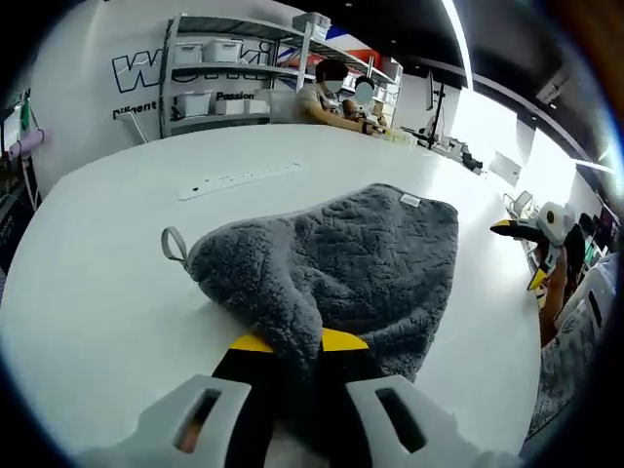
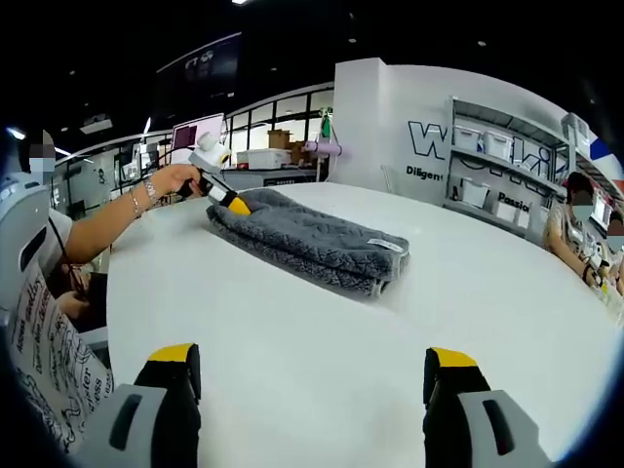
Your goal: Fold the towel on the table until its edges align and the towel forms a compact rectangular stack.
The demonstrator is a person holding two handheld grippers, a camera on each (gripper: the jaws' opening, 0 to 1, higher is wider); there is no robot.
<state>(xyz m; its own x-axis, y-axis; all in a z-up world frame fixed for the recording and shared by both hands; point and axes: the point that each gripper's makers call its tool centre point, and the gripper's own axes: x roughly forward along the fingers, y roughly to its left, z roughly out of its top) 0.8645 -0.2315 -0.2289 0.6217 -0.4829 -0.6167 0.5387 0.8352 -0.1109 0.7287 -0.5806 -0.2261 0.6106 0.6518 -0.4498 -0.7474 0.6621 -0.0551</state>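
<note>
While left gripper [image 1: 297,346] clamps near corner of grey towel [image 1: 341,263] at bottom centre of left gripper view, we judge fold partly done: towel doubled over, layers stacked but edges uneven, near corner bunched. Right gripper [image 2: 312,375] spread wide, holding nothing, low in right gripper view, well apart from towel at upper centre. Left: align edges, flatten. White surface [image 2: 322,341] gives bare room all round; power strip [image 1: 239,180] beyond, shelves [image 1: 229,73] far behind.
</note>
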